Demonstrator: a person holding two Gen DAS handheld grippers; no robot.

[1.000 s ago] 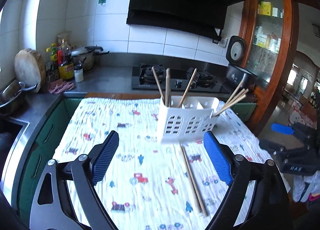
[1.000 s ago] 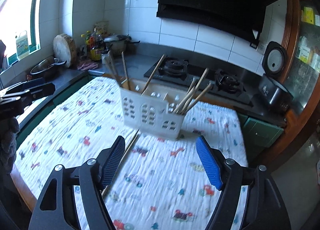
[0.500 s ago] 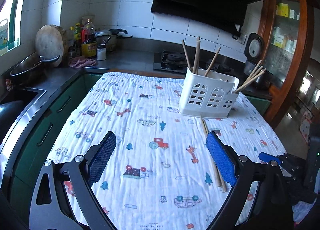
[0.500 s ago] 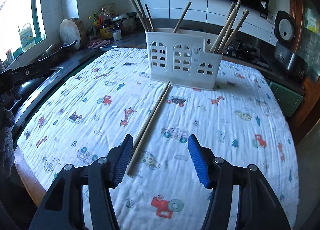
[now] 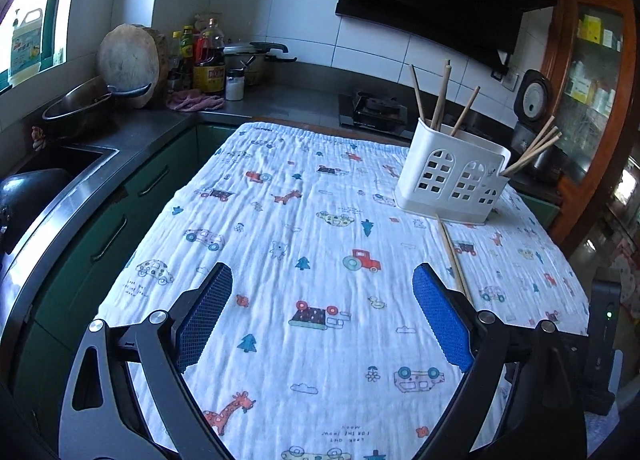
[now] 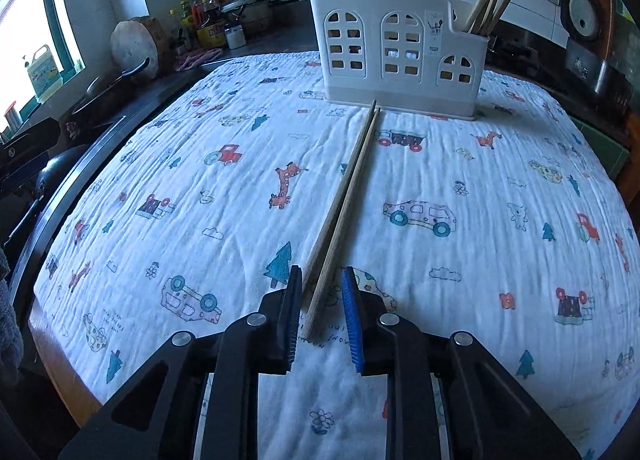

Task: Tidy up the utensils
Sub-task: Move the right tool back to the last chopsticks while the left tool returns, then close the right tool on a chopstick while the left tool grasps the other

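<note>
A pair of wooden chopsticks (image 6: 348, 188) lies side by side on the cartoon-print cloth (image 6: 192, 196), tips toward a white utensil holder (image 6: 400, 56) that has several chopsticks standing in it. My right gripper (image 6: 320, 280) sits low over the near ends of the pair. Its jaws are closing, and the chopsticks lie between the blue pads (image 6: 350, 312) with a thin gap on each side. In the left wrist view my left gripper (image 5: 322, 284) hangs open above bare cloth, with the chopsticks (image 5: 450, 248) just right of it and the holder (image 5: 448, 176) further back.
A steel counter runs along the left with a sink (image 5: 48, 164), a pan (image 5: 76, 108), a round chopping block (image 5: 128, 60) and sauce bottles (image 5: 208, 60). A gas hob (image 5: 376, 108) and a rice cooker (image 5: 534, 100) stand behind the table.
Both grippers have come down toward the cloth. The right one has dropped over the near ends of the lying chopsticks, and its jaws have narrowed from wide apart to close around them.
</note>
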